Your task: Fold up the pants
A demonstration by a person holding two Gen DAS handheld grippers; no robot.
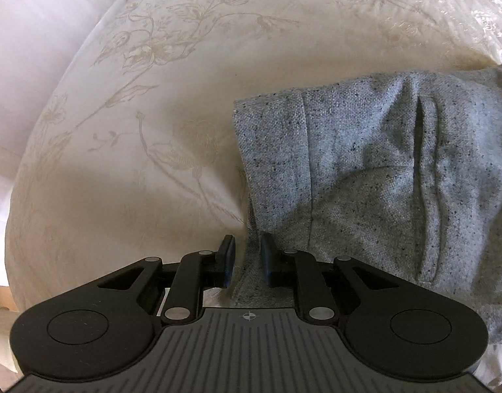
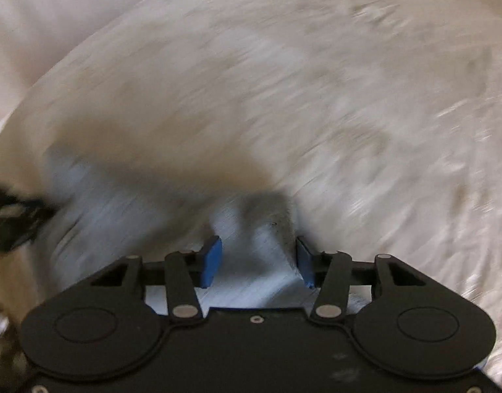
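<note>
Grey speckled pants point(image 1: 365, 170) lie folded on a cream floral cloth point(image 1: 136, 131), filling the right half of the left wrist view, with a hem edge facing left. My left gripper point(image 1: 247, 255) points steeply down at their near left corner, its jaws narrow and shut on a strip of the grey fabric. The right wrist view is heavily blurred. There my right gripper point(image 2: 259, 258) stands open, and a raised fold of the pants point(image 2: 120, 216) lies loose between its blue pads point(image 2: 211, 260).
The cream cloth point(image 2: 349, 82) spreads far to the right and behind. Its edge curves along the left, with a pale surface point(image 1: 28, 32) beyond it. A dark blurred shape point(image 2: 8, 219) sits at the left edge of the right wrist view.
</note>
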